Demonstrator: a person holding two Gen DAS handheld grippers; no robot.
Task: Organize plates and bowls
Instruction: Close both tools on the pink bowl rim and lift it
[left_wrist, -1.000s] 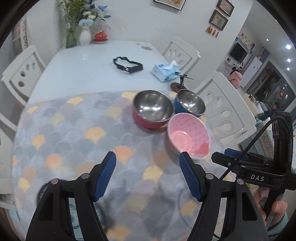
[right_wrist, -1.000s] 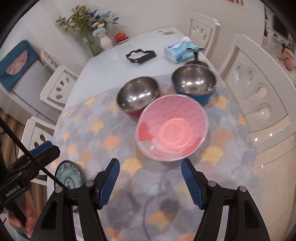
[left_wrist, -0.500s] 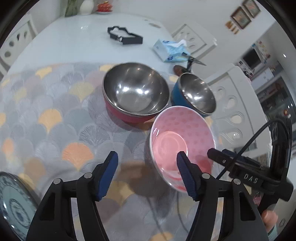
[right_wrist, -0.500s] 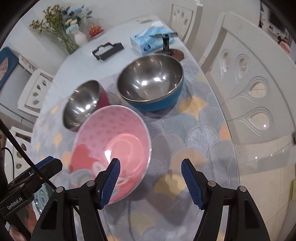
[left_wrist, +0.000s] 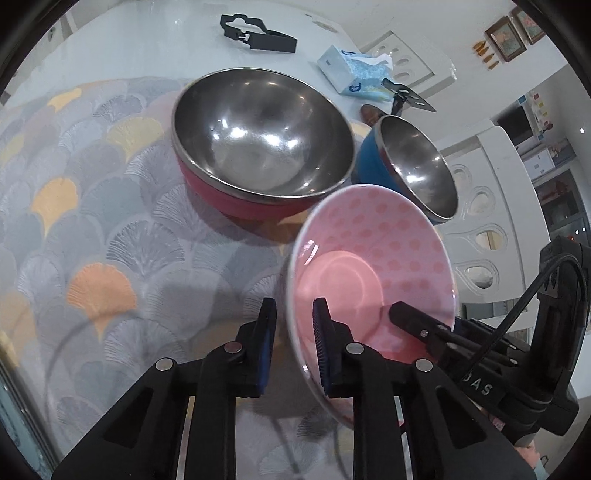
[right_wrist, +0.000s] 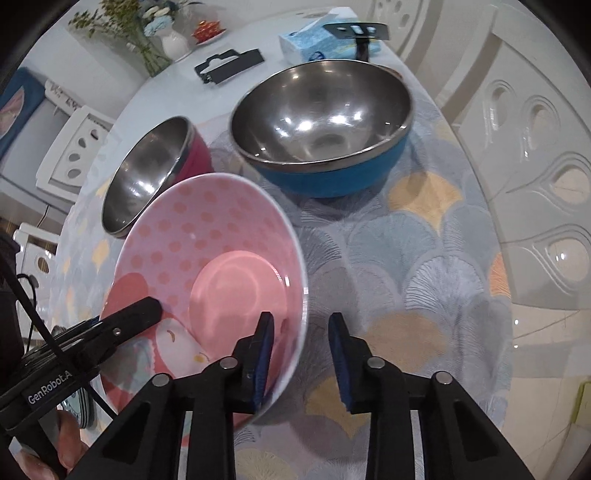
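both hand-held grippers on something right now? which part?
Both straddle the pink bowl rim: left hand-held gripper one side, right hand-held gripper opposite. Whether they are clamped, I cannot tell.
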